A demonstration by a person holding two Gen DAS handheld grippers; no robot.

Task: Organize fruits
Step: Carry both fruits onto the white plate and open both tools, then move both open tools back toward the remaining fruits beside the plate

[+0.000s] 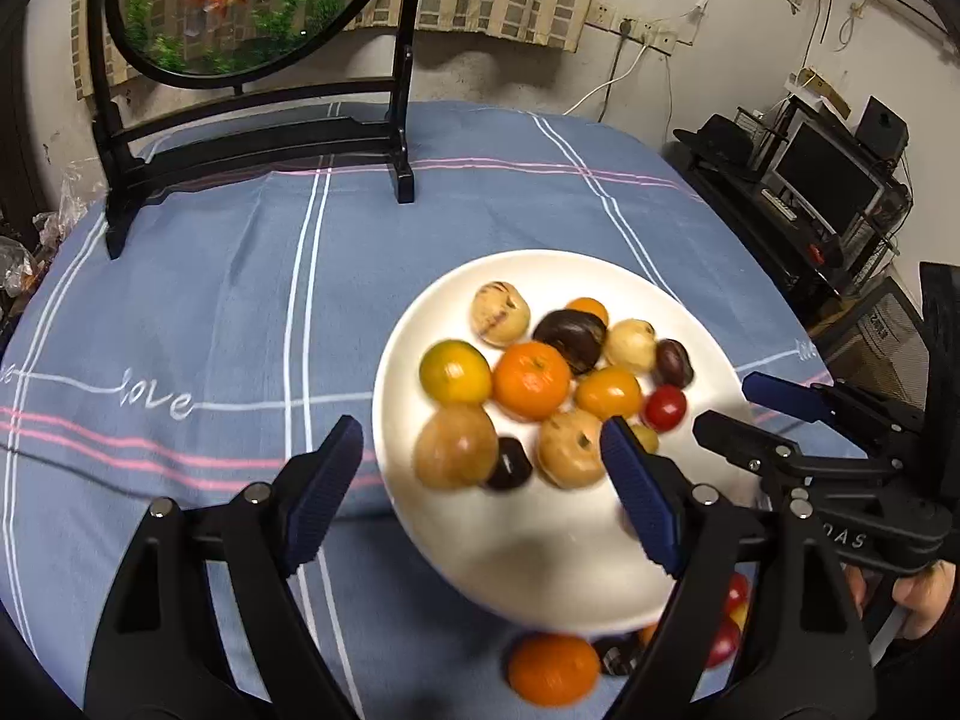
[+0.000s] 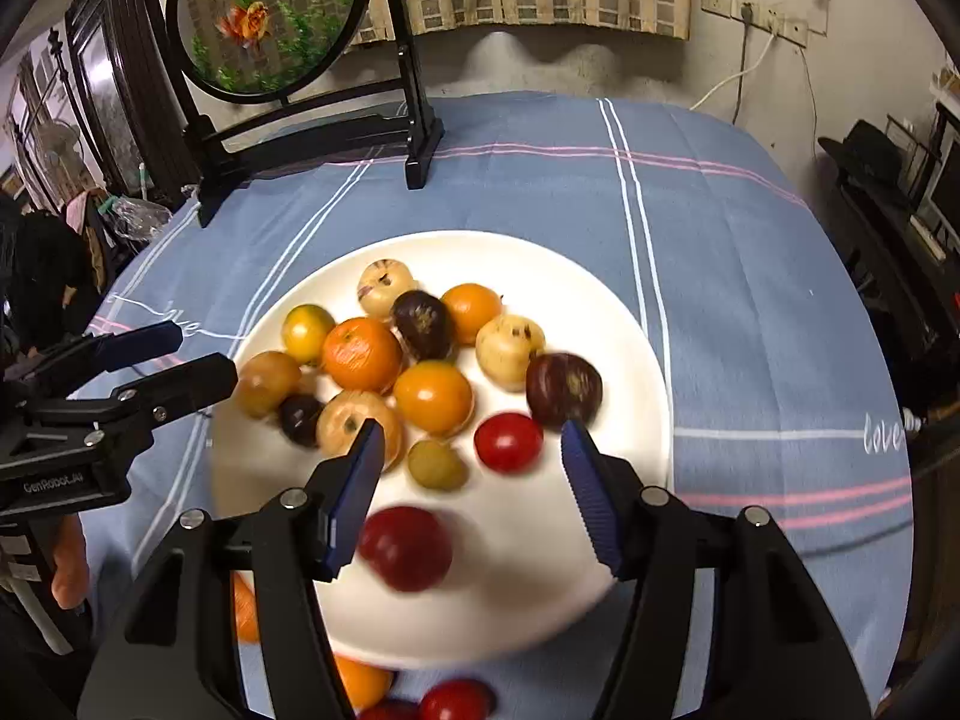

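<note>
Your left claw: matte black plastic frame w/ two triangular arms, each w/ a triangular cut-out. Silver round screw heads sit at the pivots, two per arm. Fingers carry dark blue ribbed rubber pads, long & flat.

Your right claw: same build, black arms, silver screws, blue ribbed pads w/ sawtooth edge. Seen from the left cam, its body shows white lettering, partly cut off, reads approx "DAS". Seen from the right cam, the left unit's side shows small white text "GenRobot.AI".

Your hands show only as bits of fingers at the frame edges; no sleeve in view.
</note>
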